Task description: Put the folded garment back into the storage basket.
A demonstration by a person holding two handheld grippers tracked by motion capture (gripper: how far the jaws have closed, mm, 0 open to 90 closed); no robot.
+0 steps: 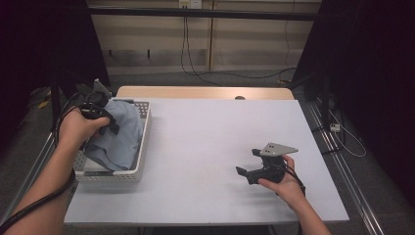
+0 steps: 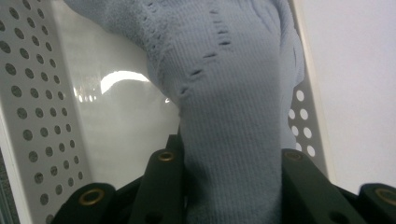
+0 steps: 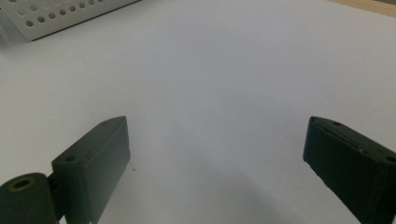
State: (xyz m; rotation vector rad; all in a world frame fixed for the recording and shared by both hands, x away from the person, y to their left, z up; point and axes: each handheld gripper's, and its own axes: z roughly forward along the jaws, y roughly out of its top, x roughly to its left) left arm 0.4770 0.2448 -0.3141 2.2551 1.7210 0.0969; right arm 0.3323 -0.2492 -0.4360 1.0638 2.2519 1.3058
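Observation:
A pale blue knitted garment (image 1: 119, 134) lies bunched in a white perforated basket (image 1: 140, 161) at the table's left side. My left gripper (image 1: 100, 120) reaches into the basket and is shut on a fold of that garment (image 2: 233, 140), which fills the space between its two black jaws. My right gripper (image 1: 248, 169) rests low over the white tabletop at the right front, held in a hand. Its jaws stand wide apart with nothing between them, and bare table shows beyond the right gripper (image 3: 217, 154).
The white table (image 1: 205, 142) has a wooden strip along its far edge. The basket's perforated wall (image 3: 56, 16) shows far off in the right gripper view. Cables trail across the floor behind the table. Dark curtains flank both sides.

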